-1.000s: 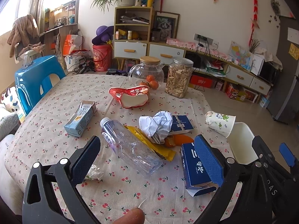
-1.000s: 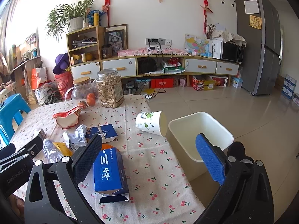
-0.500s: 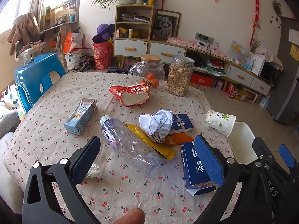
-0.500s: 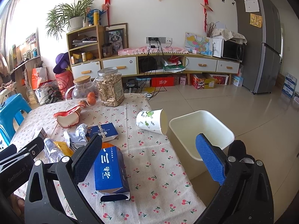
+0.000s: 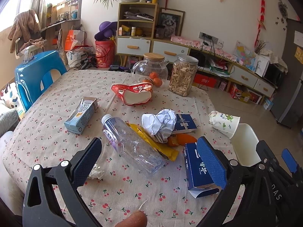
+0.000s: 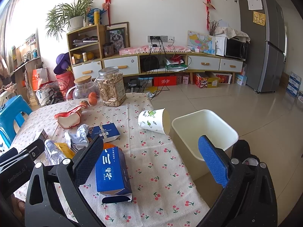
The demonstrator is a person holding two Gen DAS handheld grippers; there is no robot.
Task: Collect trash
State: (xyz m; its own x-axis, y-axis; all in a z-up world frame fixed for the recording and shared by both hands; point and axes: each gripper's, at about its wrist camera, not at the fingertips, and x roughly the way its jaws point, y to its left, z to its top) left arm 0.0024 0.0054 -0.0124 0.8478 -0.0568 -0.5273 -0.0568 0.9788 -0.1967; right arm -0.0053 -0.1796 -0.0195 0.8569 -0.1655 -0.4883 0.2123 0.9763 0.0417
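Sunlit living room surrounds a table (image 5: 47, 132) covered in a cherry-print cloth, with a long cabinet and a grey fridge (image 6: 263, 37) along the back wall. A white plastic bin (image 6: 206, 126) stands on the floor just beside the table's right edge. A blue plastic stool (image 5: 36, 73) sits off the far left corner.

At the far edge stand a glass jar of biscuits (image 5: 182, 75) and, beside it, a glass pitcher with a wooden lid (image 5: 151, 67) with small oranges at its base.

The trash is scattered over the middle of the table. A clear plastic bottle (image 5: 130, 143) lies on its side near the centre, its cap pointing to the far left. A blue tissue box (image 6: 111, 170) lies toward the near right edge, its end flap open. A crushed red snack bag (image 5: 134, 93) lies just in front of the pitcher. A light blue drink carton (image 5: 81, 115) lies toward the left edge. A paper cup (image 6: 154, 121) lies tipped over at the right edge, its mouth toward the bin. A crumpled white paper (image 5: 161, 123) rests partly on a small dark blue box (image 5: 184, 123), with a yellow wrapper (image 5: 153, 143) under the bottle's side and orange peel (image 5: 180, 139) just beside it.

The left gripper (image 5: 149, 158) hangs above the near edge, jaws wide apart and empty, the bottle between them in view. The right gripper (image 6: 151, 157) is likewise spread wide, holding nothing, above the tissue box.
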